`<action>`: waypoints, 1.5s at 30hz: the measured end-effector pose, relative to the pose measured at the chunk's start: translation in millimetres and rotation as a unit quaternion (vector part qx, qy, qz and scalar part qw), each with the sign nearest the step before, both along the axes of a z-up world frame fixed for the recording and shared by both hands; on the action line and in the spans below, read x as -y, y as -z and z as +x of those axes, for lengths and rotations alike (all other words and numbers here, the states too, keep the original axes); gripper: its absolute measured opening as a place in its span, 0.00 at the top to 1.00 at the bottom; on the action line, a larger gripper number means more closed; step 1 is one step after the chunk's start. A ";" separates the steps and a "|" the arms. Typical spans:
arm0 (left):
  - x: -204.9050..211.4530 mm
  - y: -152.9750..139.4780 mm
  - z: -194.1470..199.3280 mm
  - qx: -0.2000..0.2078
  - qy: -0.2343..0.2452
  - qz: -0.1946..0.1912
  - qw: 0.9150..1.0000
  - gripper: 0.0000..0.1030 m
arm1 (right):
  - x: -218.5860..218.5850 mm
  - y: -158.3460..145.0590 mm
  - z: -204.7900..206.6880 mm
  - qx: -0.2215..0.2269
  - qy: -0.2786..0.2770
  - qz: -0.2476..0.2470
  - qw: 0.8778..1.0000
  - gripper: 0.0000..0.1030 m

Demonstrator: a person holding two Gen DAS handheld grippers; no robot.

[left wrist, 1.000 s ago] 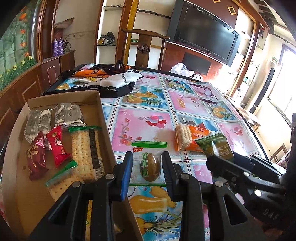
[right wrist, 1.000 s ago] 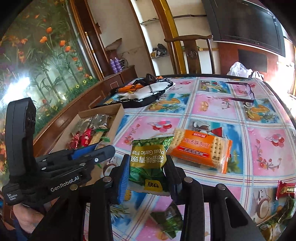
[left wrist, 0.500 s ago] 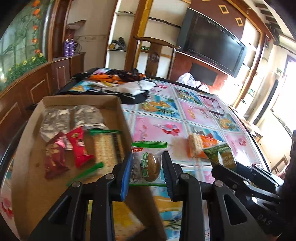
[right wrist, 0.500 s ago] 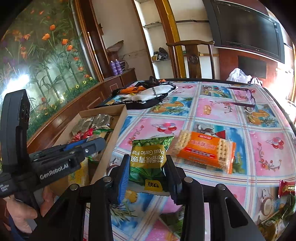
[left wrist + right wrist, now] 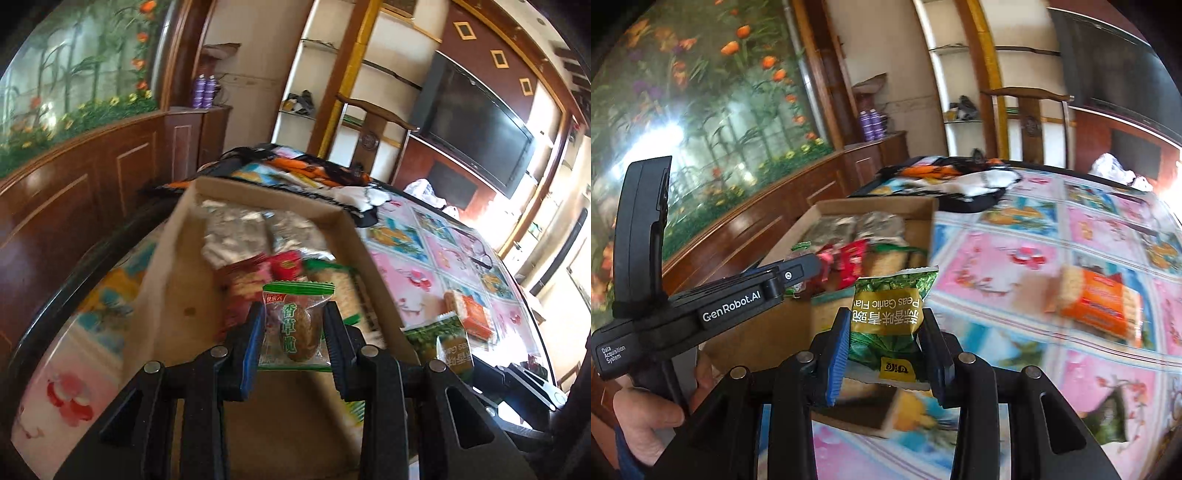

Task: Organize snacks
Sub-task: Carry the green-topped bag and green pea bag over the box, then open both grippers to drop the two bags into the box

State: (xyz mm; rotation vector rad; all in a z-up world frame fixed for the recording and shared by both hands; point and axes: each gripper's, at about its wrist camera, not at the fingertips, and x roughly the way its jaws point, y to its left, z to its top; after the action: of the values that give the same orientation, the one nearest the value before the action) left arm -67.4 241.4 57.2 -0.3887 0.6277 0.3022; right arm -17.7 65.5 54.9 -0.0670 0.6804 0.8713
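Both tongs grip snacks: the left gripper (image 5: 293, 332) clamps a clear green-edged packet (image 5: 295, 325) over the cardboard box (image 5: 162, 280), the right gripper (image 5: 884, 343) pinches a green pea bag (image 5: 892, 310) by the box's near corner. Farther right, an orange cracker pack (image 5: 1104, 304) lies on the flowered tablecloth (image 5: 997, 254).

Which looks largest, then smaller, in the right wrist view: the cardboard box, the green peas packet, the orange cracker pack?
1. Cardboard box.
2. Green peas packet, held in the right gripper.
3. Orange cracker pack.
The last two look close, and the packet is nearer to the camera, so their order is unsure.
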 end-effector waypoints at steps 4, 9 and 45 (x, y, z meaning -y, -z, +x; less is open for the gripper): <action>-6.0 7.3 -7.2 -0.013 -0.007 0.009 1.000 0.70 | -20.5 3.8 -9.3 -0.002 -0.034 -0.009 0.999 0.61; -19.1 15.4 -7.4 -0.022 -0.021 -0.004 1.000 0.70 | -34.6 14.8 -16.5 -0.014 -0.075 -0.023 0.997 0.61; -16.7 35.2 7.8 -0.073 -0.028 0.006 0.997 0.69 | -57.8 38.2 -26.5 -0.037 -0.150 -0.035 0.987 0.59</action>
State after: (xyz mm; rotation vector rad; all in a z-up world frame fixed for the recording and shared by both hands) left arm -59.6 258.1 22.0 -0.3743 0.7593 0.3905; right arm -44.2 123.3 16.8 -0.2047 0.7827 1.1421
